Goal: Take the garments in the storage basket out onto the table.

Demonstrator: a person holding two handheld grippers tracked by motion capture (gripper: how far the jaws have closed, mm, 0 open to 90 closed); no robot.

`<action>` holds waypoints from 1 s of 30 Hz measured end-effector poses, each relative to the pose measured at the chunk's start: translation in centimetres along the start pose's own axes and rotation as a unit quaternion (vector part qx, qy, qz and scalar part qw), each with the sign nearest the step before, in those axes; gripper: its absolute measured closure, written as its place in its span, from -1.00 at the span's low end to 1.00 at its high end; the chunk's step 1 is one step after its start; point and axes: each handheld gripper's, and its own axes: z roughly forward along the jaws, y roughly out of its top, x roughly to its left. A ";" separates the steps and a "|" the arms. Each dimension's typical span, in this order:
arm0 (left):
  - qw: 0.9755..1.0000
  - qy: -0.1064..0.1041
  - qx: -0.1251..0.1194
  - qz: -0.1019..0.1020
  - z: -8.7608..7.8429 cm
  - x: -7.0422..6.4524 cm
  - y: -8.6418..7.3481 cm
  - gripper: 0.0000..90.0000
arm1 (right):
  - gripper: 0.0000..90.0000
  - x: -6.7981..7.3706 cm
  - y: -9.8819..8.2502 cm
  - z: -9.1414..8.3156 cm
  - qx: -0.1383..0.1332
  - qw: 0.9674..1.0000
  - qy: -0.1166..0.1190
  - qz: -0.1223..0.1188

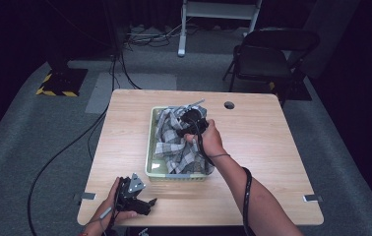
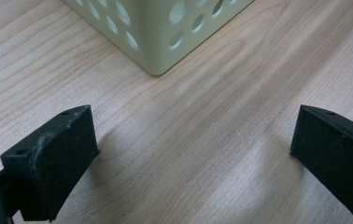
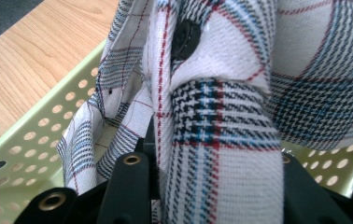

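Two grippers split duties: right gripper (image 1: 190, 124) pinched the plaid cloth (image 1: 171, 140) between its fingers above the basket (image 1: 150, 147), while left gripper (image 1: 142, 204) rested wide on the worktop (image 1: 253, 147).

I saw my left gripper (image 1: 134, 196) as a black body topped with a grey three-cornered plate, and in the left gripper view its two jaws were blocky black pieces faced with dark, rough-textured pads (image 2: 67, 158), each with a small screw hole near the top edge and pale scuffing on the one at 8 o'clock. My right gripper (image 1: 192, 123) was black too, with brass-coloured rivets (image 3: 131, 160) set into its base and a black cable (image 1: 246, 189) trailing along my forearm. Both my forearms were bare of sleeves.
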 end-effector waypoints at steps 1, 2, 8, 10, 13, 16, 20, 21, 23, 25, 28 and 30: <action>1.000 0.000 0.000 0.000 0.0 0.0 0.0 -1.00 | 0.46 0.0 0.0 -0.1 -0.001 1.000 0.000 0.001; 1.000 0.000 0.000 0.000 0.0 0.0 0.0 -1.00 | 0.46 0.0 0.0 -0.2 -0.004 1.000 0.002 0.002; 1.000 0.000 0.000 0.000 0.0 0.0 0.0 -1.00 | 0.46 0.1 0.2 -0.8 -0.011 1.000 0.005 0.001; 1.000 0.000 0.000 0.000 0.0 0.0 0.0 -1.00 | 0.46 0.2 0.4 -1.2 -0.015 1.000 0.008 0.002; 1.000 0.000 0.000 0.000 0.0 0.0 0.0 -1.00 | 0.46 0.3 0.6 -1.8 -0.023 1.000 0.011 0.000; 1.000 0.000 0.000 0.000 0.0 0.0 0.0 -1.00 | 0.46 0.4 0.8 -2.5 -0.027 1.000 0.008 -0.005; 1.000 0.000 0.001 0.000 0.0 0.0 0.0 -1.00 | 0.46 0.1 0.9 -3.5 -0.032 0.999 0.007 -0.005; 1.000 0.000 0.000 0.000 0.0 0.0 0.0 -1.00 | 0.46 0.0 0.9 -3.7 -0.034 0.999 0.005 -0.005; 1.000 0.000 0.001 0.000 0.0 0.0 0.0 -1.00 | 0.46 -0.2 0.9 -4.1 -0.037 0.999 0.005 -0.005; 1.000 -0.001 0.001 0.000 0.0 0.0 0.0 -1.00 | 0.46 -0.5 0.9 -4.5 -0.039 0.999 0.006 -0.004; 1.000 0.000 0.001 0.000 0.0 0.0 0.0 -1.00 | 0.46 -0.9 0.9 -5.0 -0.042 0.999 0.006 -0.004; 1.000 0.000 0.001 -0.001 0.0 0.0 0.0 -1.00 | 0.46 -1.1 0.8 -5.4 -0.045 0.999 0.008 -0.001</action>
